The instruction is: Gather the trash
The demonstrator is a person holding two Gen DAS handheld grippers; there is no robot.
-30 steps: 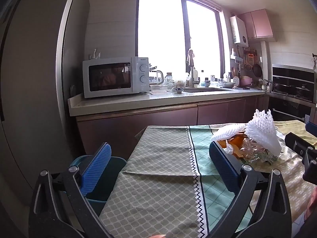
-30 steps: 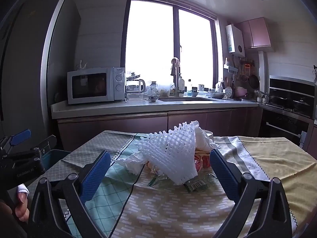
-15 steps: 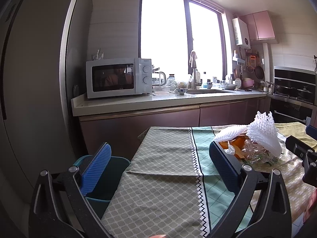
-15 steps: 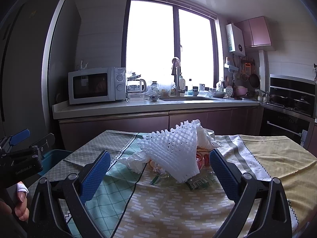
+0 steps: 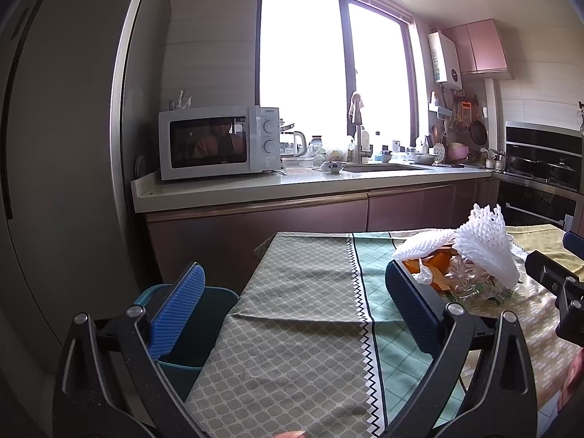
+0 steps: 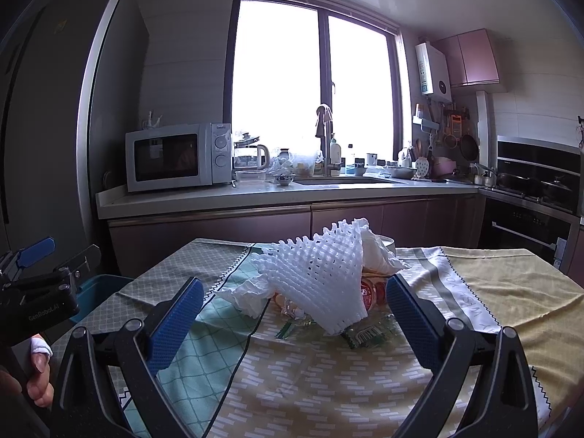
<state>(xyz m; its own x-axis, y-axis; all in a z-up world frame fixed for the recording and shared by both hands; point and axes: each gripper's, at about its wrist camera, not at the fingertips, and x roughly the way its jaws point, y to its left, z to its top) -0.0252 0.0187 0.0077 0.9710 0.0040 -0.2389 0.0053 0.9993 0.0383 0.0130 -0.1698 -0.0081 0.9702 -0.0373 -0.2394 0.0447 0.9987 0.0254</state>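
- My left tongs [image 5: 294,292] gape wide with nothing between the ribbed blue pads [image 5: 179,304]; they hang over the near left part of the cloth-covered worktop [image 5: 292,328].
- My right tongs [image 6: 290,308] also gape wide and hold nothing, and the trash pile sits framed between the pads, not touched.
- The trash sits mid-worktop: a white foam fruit net with open mesh [image 6: 321,277] draped like a tent on top, crumpled white tissue paper [image 6: 248,294] at its left, a clear crinkled plastic bottle with red label [image 6: 372,292] under it, and a green printed wrapper [image 6: 368,334] flat in front.
- In the left view, orange peel-like scraps [image 5: 436,264] show beside the net; I can't tell exactly what they are.
- A teal plastic bin with rounded rim [image 5: 208,314] stands on the floor at the worktop's left edge, well apart from the pile.
- The tablecloth is woven, with grey lattice, mint diamond and yellow dash panels and zigzag seams.
- Against half a second ago, both views are nearly the same; the left camera has swung slightly, with the microwave now a bit further right in frame.
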